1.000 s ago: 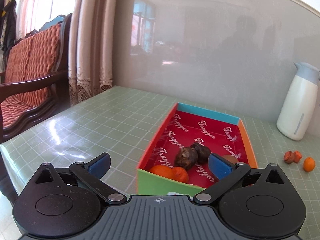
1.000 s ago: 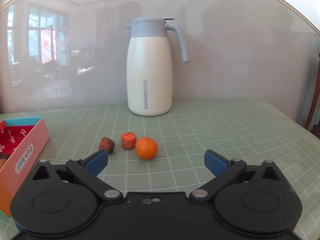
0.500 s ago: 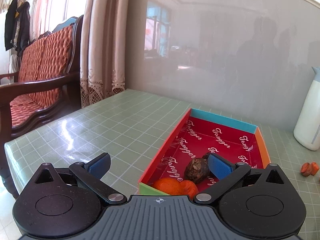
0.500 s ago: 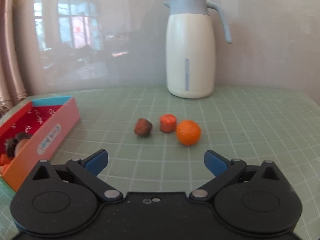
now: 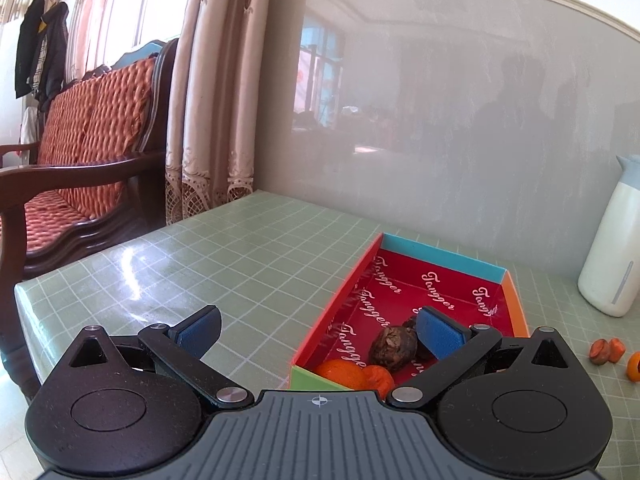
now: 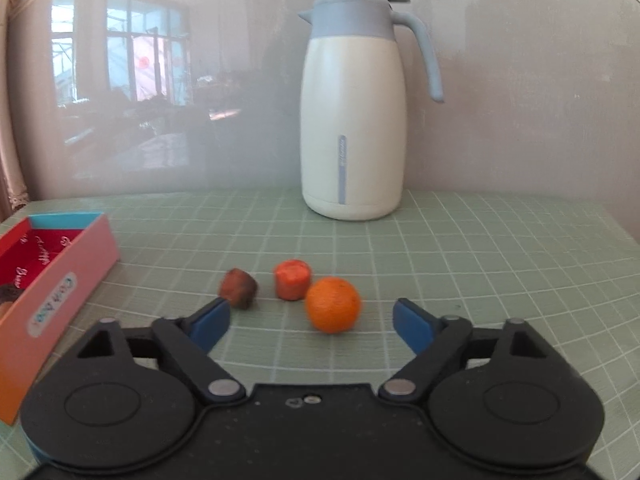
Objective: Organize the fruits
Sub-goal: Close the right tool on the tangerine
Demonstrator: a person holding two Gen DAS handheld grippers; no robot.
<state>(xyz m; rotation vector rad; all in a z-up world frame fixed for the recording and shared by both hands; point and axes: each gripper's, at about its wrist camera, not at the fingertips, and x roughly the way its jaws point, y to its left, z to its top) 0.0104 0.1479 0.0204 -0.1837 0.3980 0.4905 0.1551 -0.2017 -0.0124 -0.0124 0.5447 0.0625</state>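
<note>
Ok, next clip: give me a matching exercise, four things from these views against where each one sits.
Things:
1. orange
2. jug
3. dark wrinkled fruit
4. box

Places:
A. inside the red-lined box
B. at the left edge of the right wrist view
C. upright by the wall at the back of the table
D. on the table just ahead of the right claw

Pairs: 1-D, 2-C, 3-A, 4-B
</note>
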